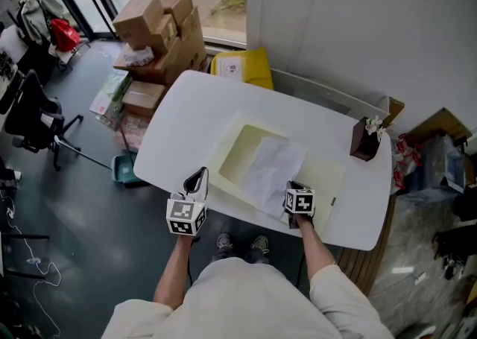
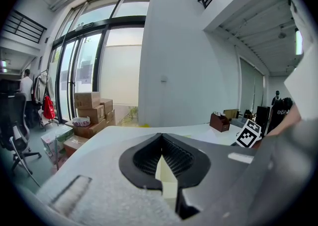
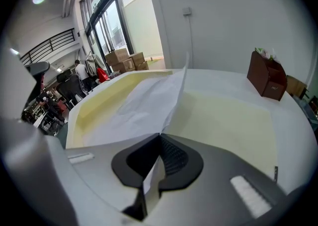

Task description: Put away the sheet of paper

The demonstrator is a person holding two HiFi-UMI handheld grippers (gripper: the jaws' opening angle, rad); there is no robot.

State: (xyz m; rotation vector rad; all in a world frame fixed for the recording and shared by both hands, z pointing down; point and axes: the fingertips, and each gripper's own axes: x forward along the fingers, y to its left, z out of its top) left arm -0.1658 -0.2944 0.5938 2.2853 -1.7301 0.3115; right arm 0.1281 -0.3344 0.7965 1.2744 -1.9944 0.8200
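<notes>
Right hand-held gripper (image 1: 294, 187) pinches paper sheet (image 1: 274, 168) — over cream tray (image 1: 242, 155).

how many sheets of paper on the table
1: a creased white sheet of paper across the pale yellow tray, near edge in the right tongs; others could hide beneath.

White worktop (image 1: 186, 106) standing close to white wall (image 1: 358, 17). Dark grey floor (image 1: 82, 203) spreading all around. Brown cardboard boxes (image 1: 160, 28) piling up by worktop's far corner. Tall windows (image 2: 94, 71) with black frames letting in daylight behind boxes. Black office chair (image 1: 30, 114) standing at left, well apart from worktop. Red bag (image 1: 63, 32) showing farther back.
</notes>
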